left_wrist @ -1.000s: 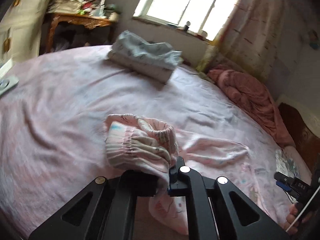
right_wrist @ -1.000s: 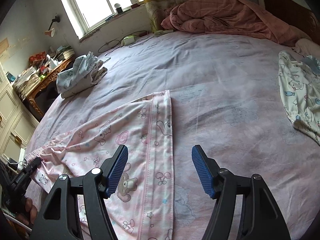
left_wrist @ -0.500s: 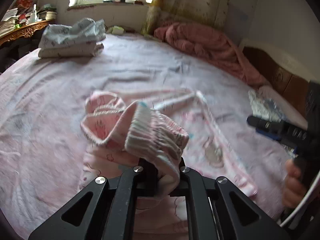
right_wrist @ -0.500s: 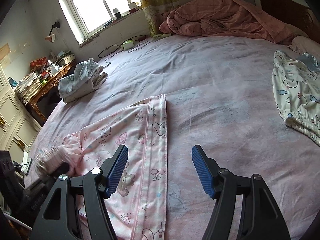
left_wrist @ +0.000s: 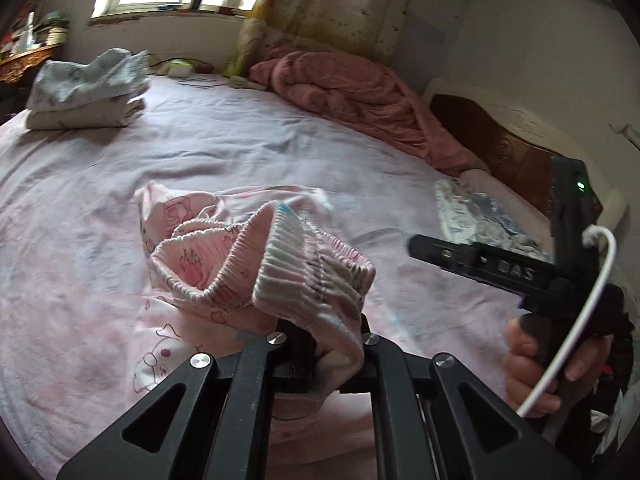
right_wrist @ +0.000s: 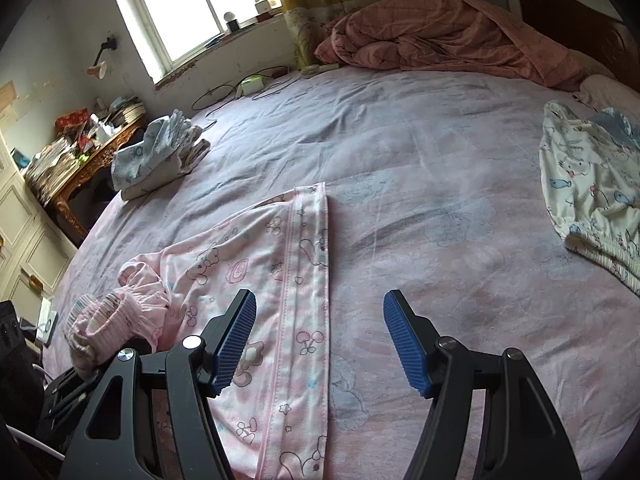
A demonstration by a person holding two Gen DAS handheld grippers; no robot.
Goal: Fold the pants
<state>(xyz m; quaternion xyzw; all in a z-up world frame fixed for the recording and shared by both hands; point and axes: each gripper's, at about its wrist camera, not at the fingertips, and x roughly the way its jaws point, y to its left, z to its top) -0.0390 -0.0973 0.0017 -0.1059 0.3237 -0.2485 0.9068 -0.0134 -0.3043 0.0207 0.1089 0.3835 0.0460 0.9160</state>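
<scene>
The left gripper [left_wrist: 320, 344] pinches the pants' [right_wrist: 280, 280] waistband; the right gripper [right_wrist: 320, 340] hovers open, apparently above them.

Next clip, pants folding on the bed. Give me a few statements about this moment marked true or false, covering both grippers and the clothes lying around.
1. The left gripper is clamped on the waistband of the pink pants. True.
2. The right gripper grips the pants' hem. False: its jaws stand open, holding nothing.
3. A folded pile of clothes sits on the bed near the window. True.
4. The white fish-print garment lies on top of the pink pants. False: it lies apart, at the bed's right side.
</scene>
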